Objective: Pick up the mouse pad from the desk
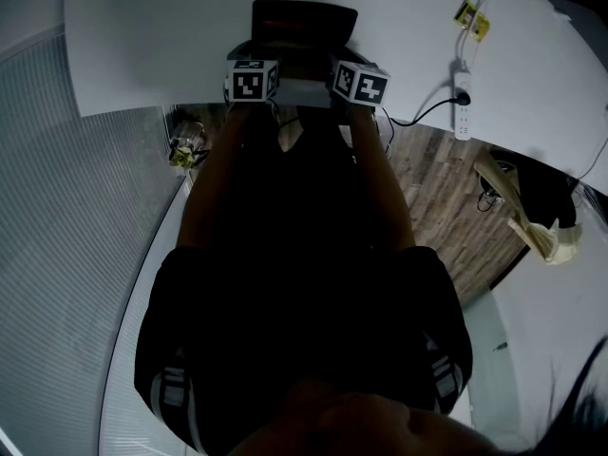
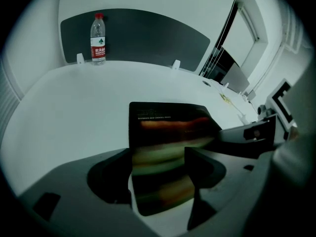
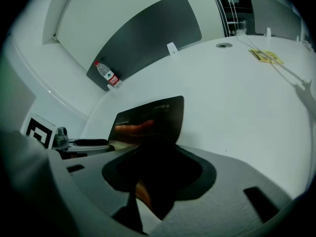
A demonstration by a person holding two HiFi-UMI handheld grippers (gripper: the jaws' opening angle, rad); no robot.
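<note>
— Gripping underway?
— Partly. Grey right gripper (image 3: 145,209) seems clamped on the near edge of the dark, rectangular, orange-printed mouse pad (image 2: 168,127) on the white desk (image 2: 74,112). Grey left gripper (image 2: 160,201), jaws apart, straddles that edge. Next, I judge: close left, lift evenly.
— Containers?
— Beyond the pad, a capped clear plastic bottle (image 2: 98,38), red-labelled; fill unclear.

Dim, underexposed frames; the near foreground sinks into black. Fisheye bends the bench (image 2: 74,112) edges, corners vignette dark, near mouse pad (image 2: 165,152) smeared.

Glossy smooth mouse pad (image 2: 168,132), matt white desk (image 2: 74,112), clear plastic bottle (image 2: 98,38), wood-grain floor (image 1: 446,188)
</note>
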